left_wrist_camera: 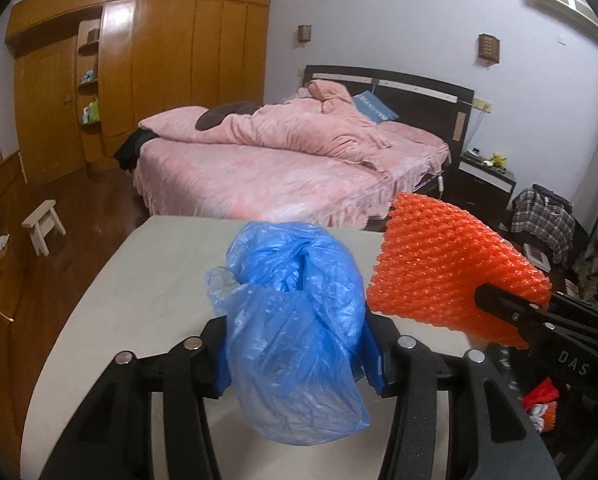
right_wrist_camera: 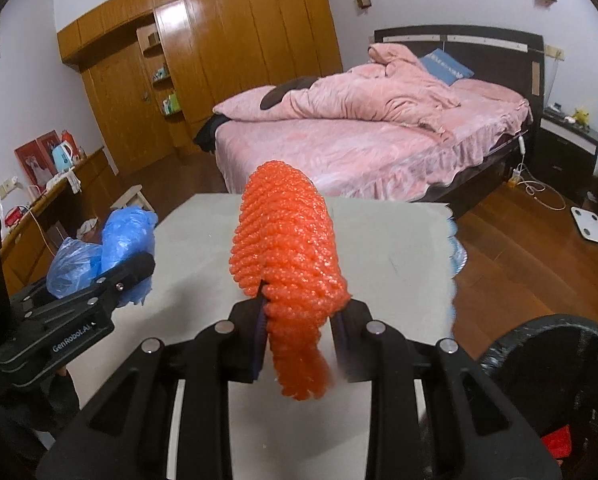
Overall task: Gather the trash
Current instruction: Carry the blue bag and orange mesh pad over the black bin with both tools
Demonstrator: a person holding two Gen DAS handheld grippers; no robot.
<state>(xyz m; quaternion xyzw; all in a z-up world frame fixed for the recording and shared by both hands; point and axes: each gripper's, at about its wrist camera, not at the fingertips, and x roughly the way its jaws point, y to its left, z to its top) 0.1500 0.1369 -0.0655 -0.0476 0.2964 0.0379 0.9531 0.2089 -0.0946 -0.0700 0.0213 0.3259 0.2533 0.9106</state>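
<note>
Both grippers loaded above the table (left_wrist_camera: 139,280).
Left gripper (left_wrist_camera: 295,364) jaws pinch the blue plastic bag (left_wrist_camera: 295,312); slippery film may slide free. Right gripper (right_wrist_camera: 299,336) jaws clamp the orange foam net (right_wrist_camera: 287,248); springy mesh may pop out before reaching the bin (right_wrist_camera: 559,360).

In the centre of the frame the right gripper (right_wrist_camera: 299,316) is closed on an orange foam net (right_wrist_camera: 289,248), which stands up above the light grey table (right_wrist_camera: 391,248). At the left edge the left gripper (right_wrist_camera: 137,276) grips a blue plastic bag (right_wrist_camera: 111,244). In the lower right corner is a black bin (right_wrist_camera: 555,368). A pink bed (right_wrist_camera: 371,136) fills the upper right.
</note>
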